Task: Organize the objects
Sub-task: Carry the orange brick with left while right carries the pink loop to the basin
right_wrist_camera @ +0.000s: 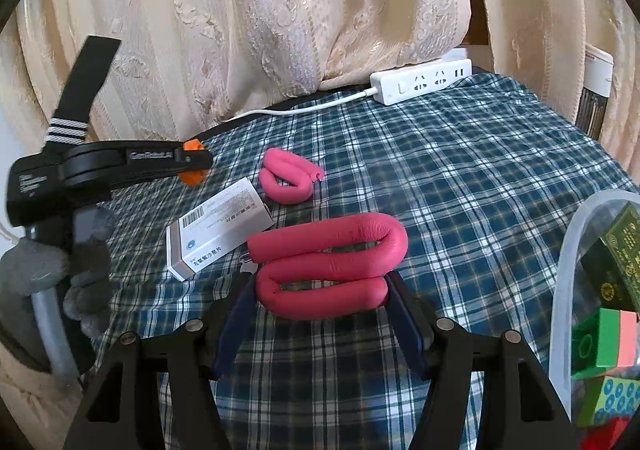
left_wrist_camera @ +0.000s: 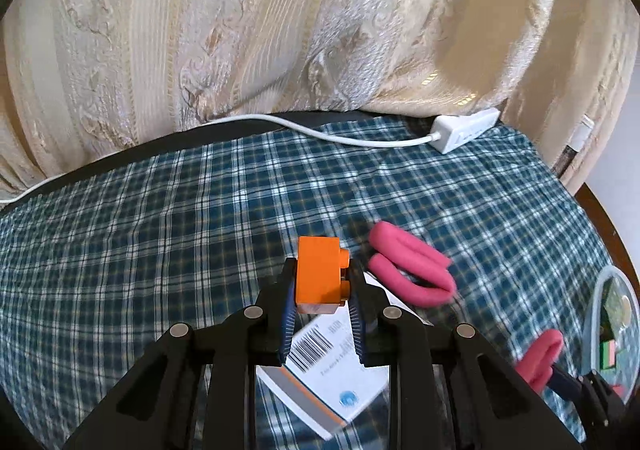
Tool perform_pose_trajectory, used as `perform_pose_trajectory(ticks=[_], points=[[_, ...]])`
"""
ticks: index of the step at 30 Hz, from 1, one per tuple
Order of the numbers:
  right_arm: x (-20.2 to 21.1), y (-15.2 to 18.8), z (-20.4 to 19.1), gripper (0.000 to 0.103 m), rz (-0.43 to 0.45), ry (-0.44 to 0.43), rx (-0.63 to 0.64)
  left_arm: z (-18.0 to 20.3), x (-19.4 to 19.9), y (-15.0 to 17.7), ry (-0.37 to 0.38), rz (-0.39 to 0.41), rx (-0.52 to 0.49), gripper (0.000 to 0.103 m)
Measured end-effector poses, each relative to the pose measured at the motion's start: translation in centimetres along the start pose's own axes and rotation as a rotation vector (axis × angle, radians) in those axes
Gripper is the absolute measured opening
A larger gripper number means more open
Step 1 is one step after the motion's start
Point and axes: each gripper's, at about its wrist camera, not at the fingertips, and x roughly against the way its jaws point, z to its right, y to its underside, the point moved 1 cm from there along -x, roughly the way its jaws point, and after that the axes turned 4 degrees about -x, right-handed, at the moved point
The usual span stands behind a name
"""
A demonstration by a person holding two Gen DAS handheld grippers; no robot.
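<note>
Both grippers are loaded: the left gripper [left_wrist_camera: 322, 290] is clamped on an orange brick [left_wrist_camera: 320, 274], lifted above a white box [left_wrist_camera: 332, 366]. The right gripper [right_wrist_camera: 320, 310] pinches a bent pink foam roller [right_wrist_camera: 328, 262] between its fingers. I'd guess brick's light and rigid, roller's squishy, grab its fold. Past them, another roller [right_wrist_camera: 289, 179]. The bin [right_wrist_camera: 568, 250] at right is cut off.

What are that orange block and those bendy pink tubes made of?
The orange block looks like hard moulded plastic: smooth, slightly glossy faces, crisp edges and round studs on its side. The pink tube in the right gripper seems soft foam or rubber, possibly over a bendable core: matte skin, fine wrinkles at its bend. The smaller pink tube looks alike.
</note>
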Motion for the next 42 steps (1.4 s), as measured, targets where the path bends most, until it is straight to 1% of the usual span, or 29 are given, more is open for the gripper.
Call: perform_pose_trajectory(ticks=[7,14,21,26,31,36,42], points=[[3.1,0.0,1.2,0.068,0.045,0.018,-0.033,2.0,2.0,0.5,0.031,0.021,-0.037,0.024],[7.0,0.1,4.2,0.068,0.091,0.066,-0.088,4.4,3.7,1.1,0.076,0.04,-0.082,0.024],[10.9,0.7,8.3,0.068,0.141,0.153,-0.149,6.2,5.0,1.6,0.105,0.047,-0.12,0.024],[13.2,1.2,11.8,0.068,0.166,0.241,-0.202,7.6,5.4,1.9,0.126,0.042,-0.143,0.024],[14.5,1.5,15.4,0.068,0.165,0.293,-0.268,9.3,6.1,2.2,0.144,0.04,-0.175,0.024],[14.7,1.8,17.4,0.068,0.145,0.333,-0.275,11.3,6.9,2.6,0.159,0.046,-0.213,0.024],[14.0,2.3,19.4,0.068,0.11,0.342,-0.295,14.0,7.6,3.0,0.184,0.047,-0.255,0.024]])
